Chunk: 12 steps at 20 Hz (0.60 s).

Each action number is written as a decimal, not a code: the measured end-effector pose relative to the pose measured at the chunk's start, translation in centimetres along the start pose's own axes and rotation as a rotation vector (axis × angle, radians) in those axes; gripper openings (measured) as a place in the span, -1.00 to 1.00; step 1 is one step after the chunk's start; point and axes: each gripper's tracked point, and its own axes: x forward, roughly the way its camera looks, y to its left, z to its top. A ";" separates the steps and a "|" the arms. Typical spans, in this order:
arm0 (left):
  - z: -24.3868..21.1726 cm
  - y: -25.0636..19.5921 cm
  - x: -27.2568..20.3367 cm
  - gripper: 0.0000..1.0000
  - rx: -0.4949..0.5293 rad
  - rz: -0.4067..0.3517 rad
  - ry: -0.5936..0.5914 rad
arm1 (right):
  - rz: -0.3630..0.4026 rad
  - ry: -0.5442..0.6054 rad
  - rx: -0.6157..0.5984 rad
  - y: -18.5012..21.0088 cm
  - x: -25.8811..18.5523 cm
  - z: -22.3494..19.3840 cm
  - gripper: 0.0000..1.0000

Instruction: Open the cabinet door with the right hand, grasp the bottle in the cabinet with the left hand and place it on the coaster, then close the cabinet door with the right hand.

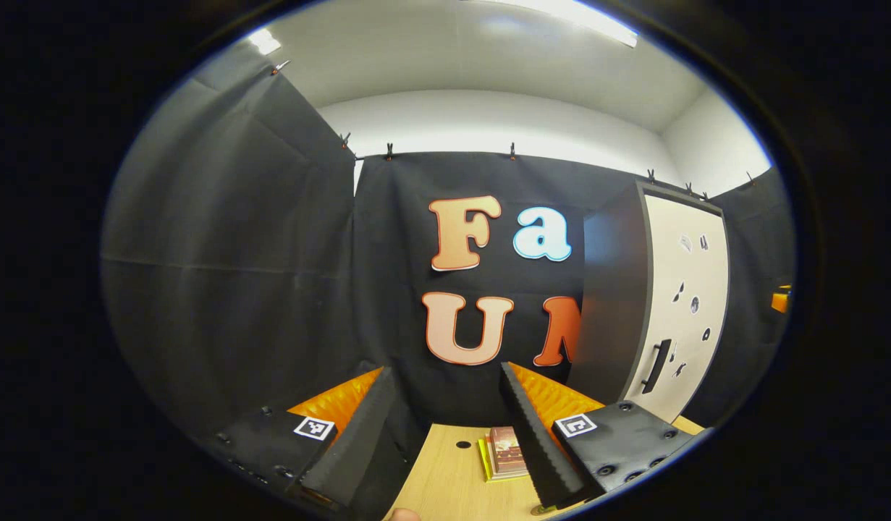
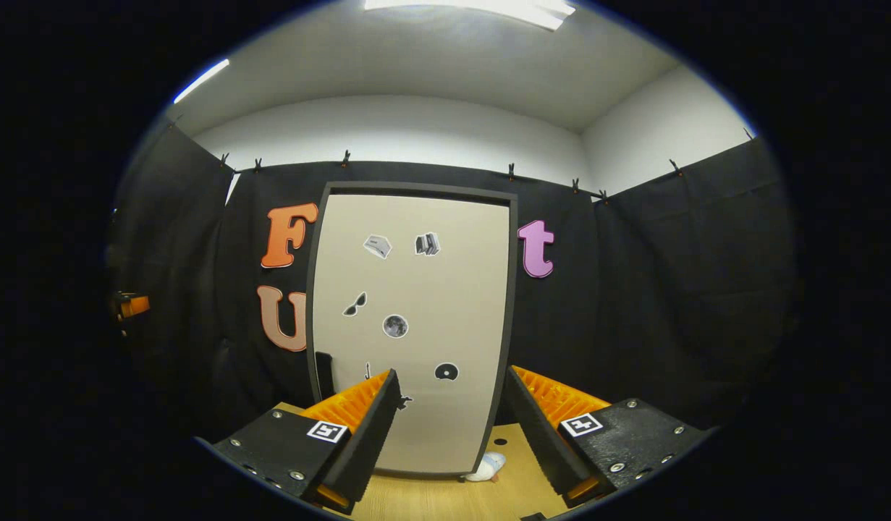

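Both tools poised before a shut cabinet, its bottle out of sight behind the door.

The right tool (image 2: 449, 416), jaws wide and empty, faces the tall dark-framed cabinet's cream door (image 2: 416, 289), dotted with small stickers; the left tool (image 1: 445, 427), equally spread and empty, hangs over the pale wooden tabletop (image 1: 452, 485). The door looks rigid and light, best taken by its slim black bar handle (image 1: 656, 365), seen clearly in the left gripper view alongside a small stack of square coasters (image 1: 504, 452). The right gripper view adds a small white object (image 2: 486, 467) at the cabinet's foot.
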 end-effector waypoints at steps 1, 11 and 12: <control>-0.1 -0.2 0.0 0.90 0.012 -0.004 -0.012 | -0.008 -0.005 -0.001 -0.2 -0.6 0.1 0.82; 3.5 2.0 -2.8 0.89 0.070 0.013 -0.080 | -0.041 -0.035 0.028 -0.5 -3.7 1.2 0.83; 3.6 2.4 -3.1 0.87 0.068 0.015 -0.080 | -0.046 -0.038 0.023 -0.7 -4.1 1.5 0.83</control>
